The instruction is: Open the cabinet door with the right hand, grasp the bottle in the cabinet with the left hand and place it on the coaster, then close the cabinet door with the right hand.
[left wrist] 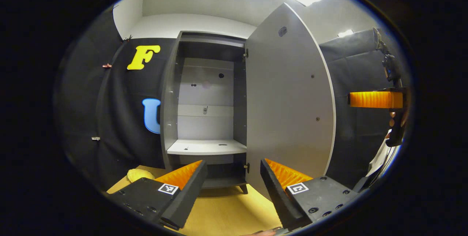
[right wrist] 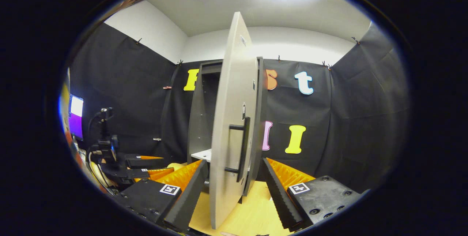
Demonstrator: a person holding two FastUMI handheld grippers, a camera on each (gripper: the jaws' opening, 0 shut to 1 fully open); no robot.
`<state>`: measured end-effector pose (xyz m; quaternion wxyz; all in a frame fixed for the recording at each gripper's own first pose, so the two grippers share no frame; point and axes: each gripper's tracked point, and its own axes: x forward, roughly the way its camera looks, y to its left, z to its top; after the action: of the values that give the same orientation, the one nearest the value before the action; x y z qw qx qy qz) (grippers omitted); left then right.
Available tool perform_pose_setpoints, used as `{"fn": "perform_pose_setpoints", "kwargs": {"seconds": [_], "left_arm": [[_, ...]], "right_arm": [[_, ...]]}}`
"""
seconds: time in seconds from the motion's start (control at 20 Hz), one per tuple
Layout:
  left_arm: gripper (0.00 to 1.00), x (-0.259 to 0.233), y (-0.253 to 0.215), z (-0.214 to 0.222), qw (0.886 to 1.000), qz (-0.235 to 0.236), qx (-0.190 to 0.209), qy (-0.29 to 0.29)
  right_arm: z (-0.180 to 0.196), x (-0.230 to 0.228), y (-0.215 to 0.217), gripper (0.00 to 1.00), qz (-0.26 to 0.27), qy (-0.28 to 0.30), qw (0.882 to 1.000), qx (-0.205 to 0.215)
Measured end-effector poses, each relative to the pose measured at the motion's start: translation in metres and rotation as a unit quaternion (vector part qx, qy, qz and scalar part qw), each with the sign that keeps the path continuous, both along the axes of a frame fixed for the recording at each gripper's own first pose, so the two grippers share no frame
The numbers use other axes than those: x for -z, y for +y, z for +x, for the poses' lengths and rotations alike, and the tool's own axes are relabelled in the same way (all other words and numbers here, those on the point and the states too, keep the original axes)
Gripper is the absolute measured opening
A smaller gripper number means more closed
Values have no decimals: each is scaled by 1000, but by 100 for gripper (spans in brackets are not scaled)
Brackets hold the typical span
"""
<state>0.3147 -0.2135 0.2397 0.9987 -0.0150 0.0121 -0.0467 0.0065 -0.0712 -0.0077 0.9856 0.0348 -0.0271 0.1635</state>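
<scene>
Left gripper view: cabinet (left wrist: 208, 111) stood open at frame centre, left gripper (left wrist: 234, 177) wide, empty. Right gripper (right wrist: 234, 177) gaped wide astride the door (right wrist: 230, 126) edge, not touching.

A: Place type?
B: Staged recording booth, lab-like. Black cloth walls (right wrist: 358, 119) clipped up under a white ceiling (right wrist: 256, 9), ahead of the tool and to both sides.
A: Furnishings?
B: One grey cabinet (left wrist: 204, 119) straight ahead, door (left wrist: 289, 111) open, on a bare wood table (left wrist: 226, 210). Monitor (right wrist: 76, 120) and camera stand (right wrist: 104, 133) far left of the right tool.
</scene>
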Motion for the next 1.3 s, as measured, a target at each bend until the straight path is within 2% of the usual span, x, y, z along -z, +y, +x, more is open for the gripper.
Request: {"fn": "perform_pose_setpoints", "kwargs": {"seconds": [0.3,0.5,0.55,0.6,0.65,0.7,0.9,1.05,1.25,1.3], "left_arm": [[92,4,18,-17,997,11,-71,31],[92,8,32,-13,995,-6,-96,41],[92,10,35,-13,994,-3,-97,42],[92,10,38,-12,994,1,-97,43],[92,10,40,-11,995,4,-93,42],[90,11,43,-9,995,7,-89,41],[90,13,60,-1,997,12,-69,36],[92,10,81,7,999,8,-42,27],[92,10,128,15,999,11,-19,24],[92,10,139,16,1000,10,-14,23]], "right_arm": [[40,4,-7,92,26,-9,999,-43],[34,7,-1,93,34,-2,996,-82],[34,7,-1,87,32,-3,996,-82],[33,7,2,87,32,-1,996,-85],[31,6,2,92,31,-2,996,-81],[30,8,7,87,30,0,996,-81],[32,8,29,87,28,2,997,-76],[40,5,57,87,20,-1,998,-61],[47,4,84,88,3,-8,1000,-20],[48,4,92,92,3,-10,1000,-10]]}}
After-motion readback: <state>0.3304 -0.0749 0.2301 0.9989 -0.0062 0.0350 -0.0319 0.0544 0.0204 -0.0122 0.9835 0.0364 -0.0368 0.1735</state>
